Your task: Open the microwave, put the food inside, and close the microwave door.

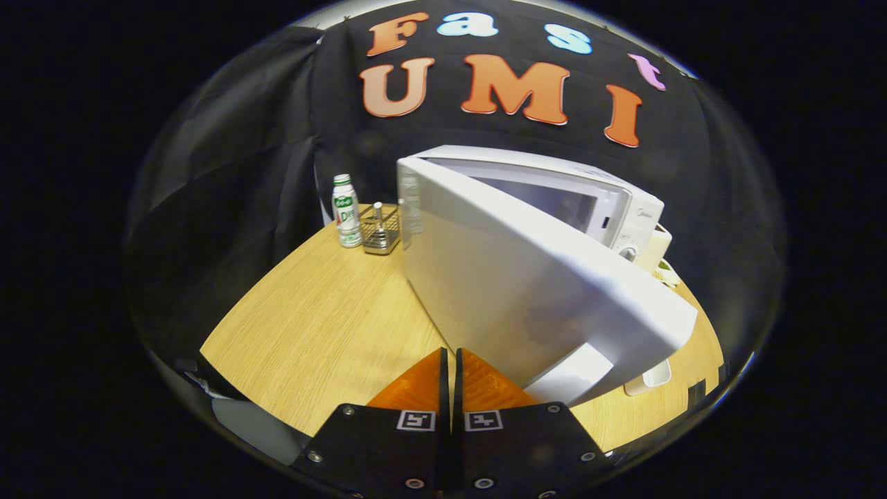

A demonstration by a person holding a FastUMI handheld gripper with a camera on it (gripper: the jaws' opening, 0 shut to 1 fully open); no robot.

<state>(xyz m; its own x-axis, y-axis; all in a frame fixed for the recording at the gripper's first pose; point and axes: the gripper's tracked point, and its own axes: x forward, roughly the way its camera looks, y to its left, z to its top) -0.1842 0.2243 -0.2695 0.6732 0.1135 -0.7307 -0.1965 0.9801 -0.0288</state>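
Gripper (449, 357) fingers pressed together, empty, tips just short of the swung-open microwave door (527, 291); wooden table (312, 326), bottle (346, 211) and wire caddy (380, 229) beyond.

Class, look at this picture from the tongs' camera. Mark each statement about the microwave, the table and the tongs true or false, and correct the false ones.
1. The microwave door is fully closed. False: it stands swung open, just ahead of the tongs.
2. The tongs are shut with nothing between them. True.
3. A bottle stands upright on the table beside a wire basket. True.
4. The bottle lies on its side inside the microwave. False: it stands on the table, beside the microwave.
5. The table is wooden. True.
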